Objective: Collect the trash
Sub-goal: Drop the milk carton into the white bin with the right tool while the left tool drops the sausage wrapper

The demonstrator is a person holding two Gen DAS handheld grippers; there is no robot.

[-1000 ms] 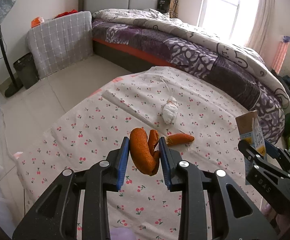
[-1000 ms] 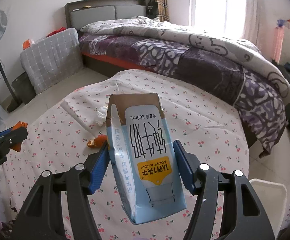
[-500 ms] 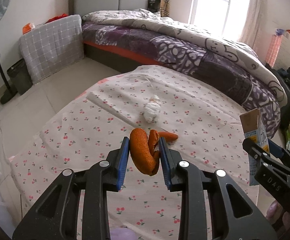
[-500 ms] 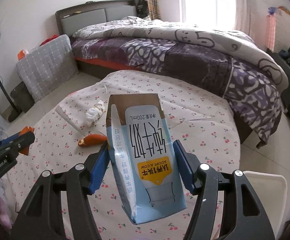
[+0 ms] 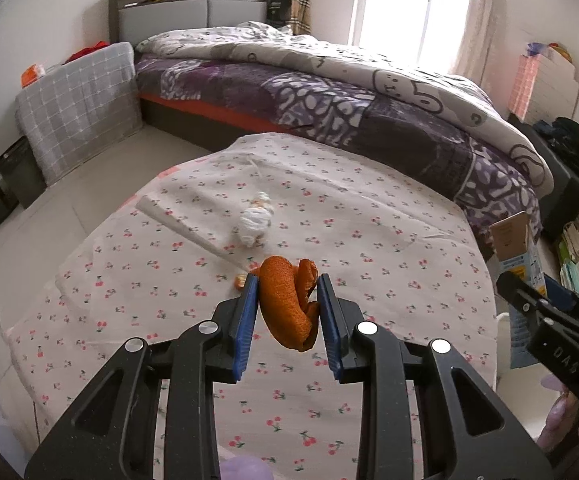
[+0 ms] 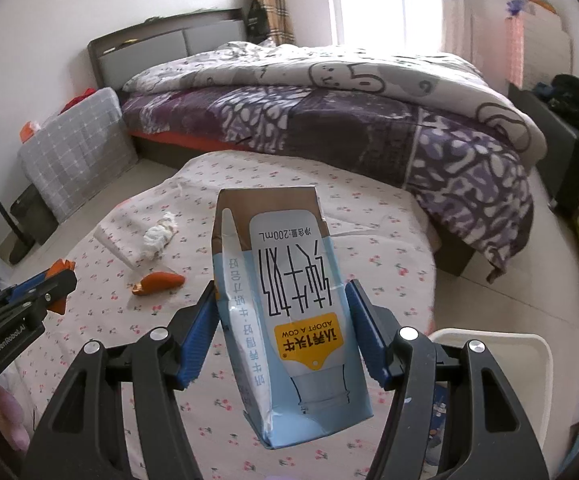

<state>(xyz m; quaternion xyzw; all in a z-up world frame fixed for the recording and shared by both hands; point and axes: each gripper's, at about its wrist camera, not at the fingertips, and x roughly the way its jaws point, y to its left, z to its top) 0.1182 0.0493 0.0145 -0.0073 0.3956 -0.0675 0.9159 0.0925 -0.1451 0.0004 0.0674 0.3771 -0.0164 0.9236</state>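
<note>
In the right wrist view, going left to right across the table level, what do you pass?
Left gripper holding orange peel → crumpled tissue → orange wrapper on the tablecloth → milk carton in the right gripper → white bin.

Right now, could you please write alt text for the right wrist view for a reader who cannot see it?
The right gripper holds an opened blue milk carton upside down between its blue fingers, above a round table with a cherry-print cloth. On it lie a crumpled tissue and an orange peel piece; an unmade bed stands behind.
</note>
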